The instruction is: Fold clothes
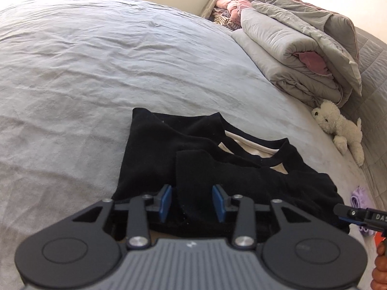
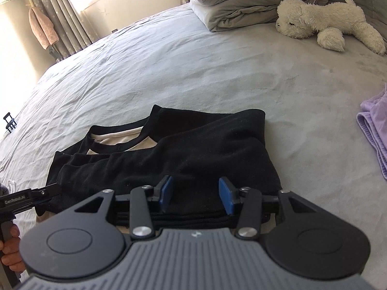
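A black garment with a cream inner lining (image 1: pixel 217 166) lies folded on the grey bed sheet (image 1: pixel 96 72); it also shows in the right wrist view (image 2: pixel 188 152). My left gripper (image 1: pixel 192 201) is open, its blue pads (image 1: pixel 166 200) over the garment's near edge, holding nothing. My right gripper (image 2: pixel 196 197) is open over the near edge of the same garment, also empty. The right gripper's tip (image 1: pixel 350 213) shows at the right of the left wrist view; the left gripper's tip (image 2: pixel 46 191) shows at the left of the right wrist view.
A folded grey duvet (image 1: pixel 302 46) and pillows lie at the bed's head. A white plush dog (image 2: pixel 326 24) lies beside them. A lilac garment (image 2: pixel 375 125) lies to the right of the black one. Curtains (image 2: pixel 53 12) hang behind the bed.
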A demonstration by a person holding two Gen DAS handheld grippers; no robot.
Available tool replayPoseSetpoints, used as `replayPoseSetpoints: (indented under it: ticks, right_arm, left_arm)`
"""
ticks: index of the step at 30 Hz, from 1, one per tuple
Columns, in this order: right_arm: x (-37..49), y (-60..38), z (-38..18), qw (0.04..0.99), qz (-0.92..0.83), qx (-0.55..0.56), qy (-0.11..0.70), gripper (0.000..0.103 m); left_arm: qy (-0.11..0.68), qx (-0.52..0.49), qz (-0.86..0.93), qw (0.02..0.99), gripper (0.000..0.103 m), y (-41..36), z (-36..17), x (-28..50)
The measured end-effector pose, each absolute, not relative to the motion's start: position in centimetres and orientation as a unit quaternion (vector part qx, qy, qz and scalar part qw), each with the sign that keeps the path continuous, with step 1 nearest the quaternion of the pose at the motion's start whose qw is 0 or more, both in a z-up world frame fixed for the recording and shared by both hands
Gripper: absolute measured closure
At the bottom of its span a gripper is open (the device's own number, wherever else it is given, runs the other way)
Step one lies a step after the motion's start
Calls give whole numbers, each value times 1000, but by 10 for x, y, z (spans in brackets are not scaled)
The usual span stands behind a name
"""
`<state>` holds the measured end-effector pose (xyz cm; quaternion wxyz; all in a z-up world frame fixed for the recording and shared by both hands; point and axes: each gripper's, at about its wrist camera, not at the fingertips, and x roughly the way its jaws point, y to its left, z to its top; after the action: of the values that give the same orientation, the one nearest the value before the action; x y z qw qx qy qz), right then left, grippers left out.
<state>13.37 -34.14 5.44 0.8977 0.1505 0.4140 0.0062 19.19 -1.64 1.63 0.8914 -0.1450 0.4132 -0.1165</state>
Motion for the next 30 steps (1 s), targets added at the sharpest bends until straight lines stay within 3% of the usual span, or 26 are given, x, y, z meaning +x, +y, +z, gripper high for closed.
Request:
replayPoseSetpoints:
  ticks: [2, 3, 16, 22, 30]
  right_arm:
    - [134, -341, 54, 898, 7, 148, 413, 56]
    - [134, -343, 54, 898, 4, 149, 413, 56]
    - [137, -357, 46, 890, 3, 171, 422, 56]
    - [134, -367, 54, 900, -12, 175, 400, 56]
    - [137, -381, 40, 885, -29, 155, 437, 58]
  left_arm:
    - [406, -128, -115, 898, 96, -22, 18, 190]
    - [398, -121, -115, 902, 97, -23, 21, 187]
    - [332, -120, -106, 930, 97, 7, 64, 172]
    - [346, -90, -86, 930, 97, 20, 47, 177]
    - [338, -90, -79, 934, 97, 28, 42, 178]
